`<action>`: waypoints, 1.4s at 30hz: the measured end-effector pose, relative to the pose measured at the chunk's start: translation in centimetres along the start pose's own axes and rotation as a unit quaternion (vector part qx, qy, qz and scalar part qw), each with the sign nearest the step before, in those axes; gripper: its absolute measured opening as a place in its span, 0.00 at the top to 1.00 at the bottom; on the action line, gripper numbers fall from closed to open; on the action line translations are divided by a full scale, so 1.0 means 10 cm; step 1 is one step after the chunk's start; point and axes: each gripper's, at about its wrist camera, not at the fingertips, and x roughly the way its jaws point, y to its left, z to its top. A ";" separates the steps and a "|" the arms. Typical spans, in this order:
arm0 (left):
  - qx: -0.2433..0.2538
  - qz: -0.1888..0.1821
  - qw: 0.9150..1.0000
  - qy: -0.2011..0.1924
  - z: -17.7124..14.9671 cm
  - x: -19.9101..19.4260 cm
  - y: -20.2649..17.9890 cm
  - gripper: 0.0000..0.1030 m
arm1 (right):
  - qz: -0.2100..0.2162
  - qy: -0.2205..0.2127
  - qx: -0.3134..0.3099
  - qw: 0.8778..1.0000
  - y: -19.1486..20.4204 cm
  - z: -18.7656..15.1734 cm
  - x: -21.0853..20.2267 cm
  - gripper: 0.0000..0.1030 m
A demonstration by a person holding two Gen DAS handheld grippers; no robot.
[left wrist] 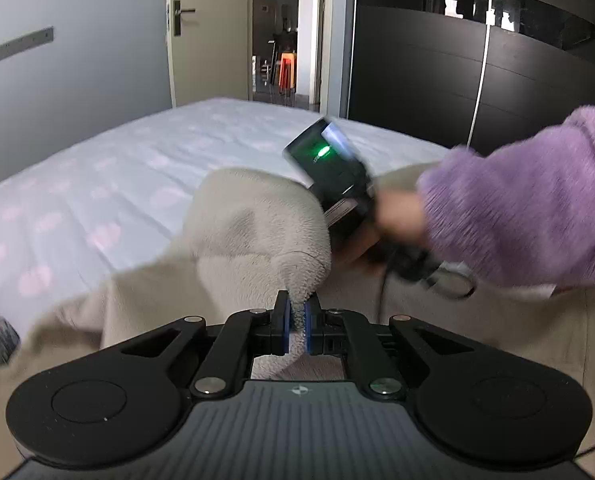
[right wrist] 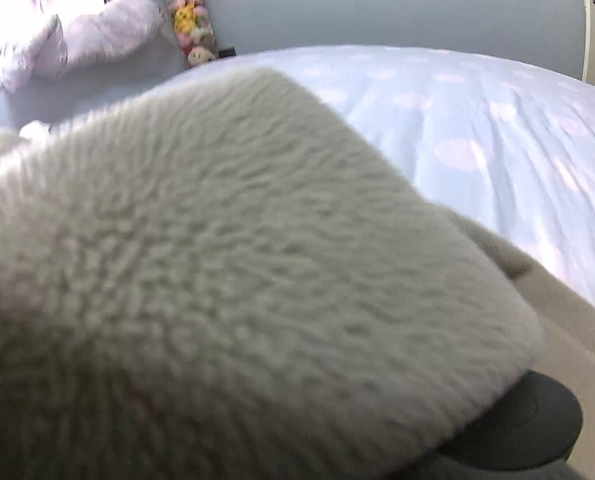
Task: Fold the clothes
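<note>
My left gripper fingers clamp the beige fleece garment above the bed; right gripper fingers hidden under fleece, closed.

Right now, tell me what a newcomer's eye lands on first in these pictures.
First, the fluffy beige garment, which fills most of the right wrist view and bunches up in the left gripper, its jaws shut on a fold. Next, the purple fuzzy sleeve reaching in from the right over the pale blue bed.

A cream fleece garment fills most of the view, draped over the right gripper, above a pale blue bedspread with pink spots
</note>
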 end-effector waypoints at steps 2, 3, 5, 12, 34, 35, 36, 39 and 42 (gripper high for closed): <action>-0.007 0.004 1.000 0.000 -0.09 0.04 -0.01 0.94 | -0.015 0.012 -0.001 1.000 -0.09 -0.15 -0.13 0.94; -0.017 0.001 1.000 0.004 -0.14 0.06 -0.01 0.93 | -0.019 0.016 0.004 1.000 -0.15 -0.23 -0.21 0.94; -0.034 0.002 0.999 0.008 -0.22 0.07 0.01 0.89 | -0.030 0.021 0.015 0.999 -0.23 -0.38 -0.40 0.93; -0.065 0.025 0.997 0.032 -0.48 -0.05 0.11 0.73 | -0.047 0.003 0.072 0.996 -0.17 -0.82 -1.07 0.88; 0.053 0.091 0.986 0.132 -0.58 0.47 0.45 0.85 | -0.102 -0.023 -0.235 0.966 1.54 -0.97 -1.38 0.46; 0.062 0.090 0.985 0.135 -0.57 0.49 0.45 0.85 | -0.109 -0.023 -0.261 0.959 1.60 -0.97 -1.36 0.46; 0.069 0.089 0.984 0.137 -0.57 0.50 0.45 0.85 | -0.115 -0.022 -0.286 0.951 1.67 -0.98 -1.35 0.46; 0.083 0.087 0.982 0.143 -0.56 0.52 0.48 0.85 | -0.126 -0.017 -0.351 0.928 1.86 -1.03 -1.35 0.45; 0.095 0.085 0.981 0.149 -0.54 0.55 0.52 0.87 | -0.129 -0.006 -0.410 0.903 2.00 -1.08 -1.29 0.45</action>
